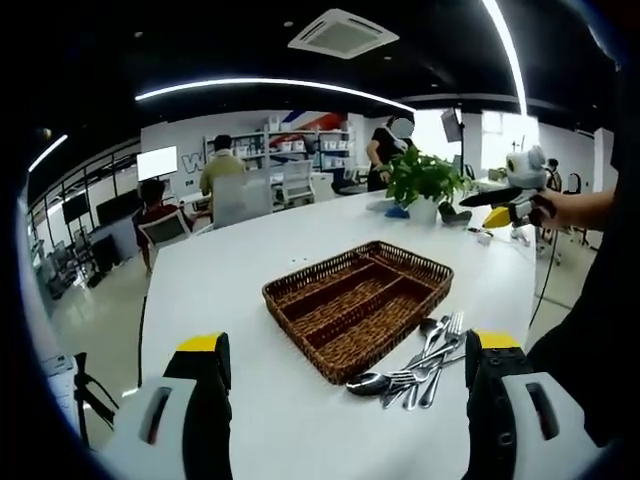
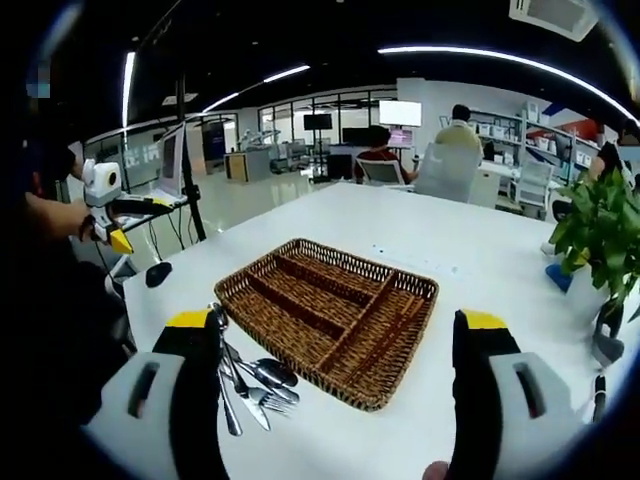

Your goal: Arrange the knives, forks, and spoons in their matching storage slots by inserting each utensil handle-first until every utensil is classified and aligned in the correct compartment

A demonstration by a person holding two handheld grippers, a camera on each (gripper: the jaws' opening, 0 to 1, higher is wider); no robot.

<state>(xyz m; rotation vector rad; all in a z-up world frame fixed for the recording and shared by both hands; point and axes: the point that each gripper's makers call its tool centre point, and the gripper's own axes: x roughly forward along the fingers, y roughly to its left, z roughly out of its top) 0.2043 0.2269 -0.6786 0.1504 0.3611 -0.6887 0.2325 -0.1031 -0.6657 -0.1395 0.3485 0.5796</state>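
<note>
Both yellow-tipped grippers, the left gripper (image 1: 345, 372) and the right gripper (image 2: 338, 352), hang above a white table (image 1: 260, 270) with jaws spread wide, holding and touching nothing. A brown woven wicker tray (image 1: 358, 305) with long divided compartments lies between and beyond the jaws. A loose pile of silver utensils (image 1: 420, 365), spoons and forks overlapping, lies just beside the tray's near end; individual pieces are hard to separate. In the right gripper view, that gripper's left jaw covers part of the pile.
</note>
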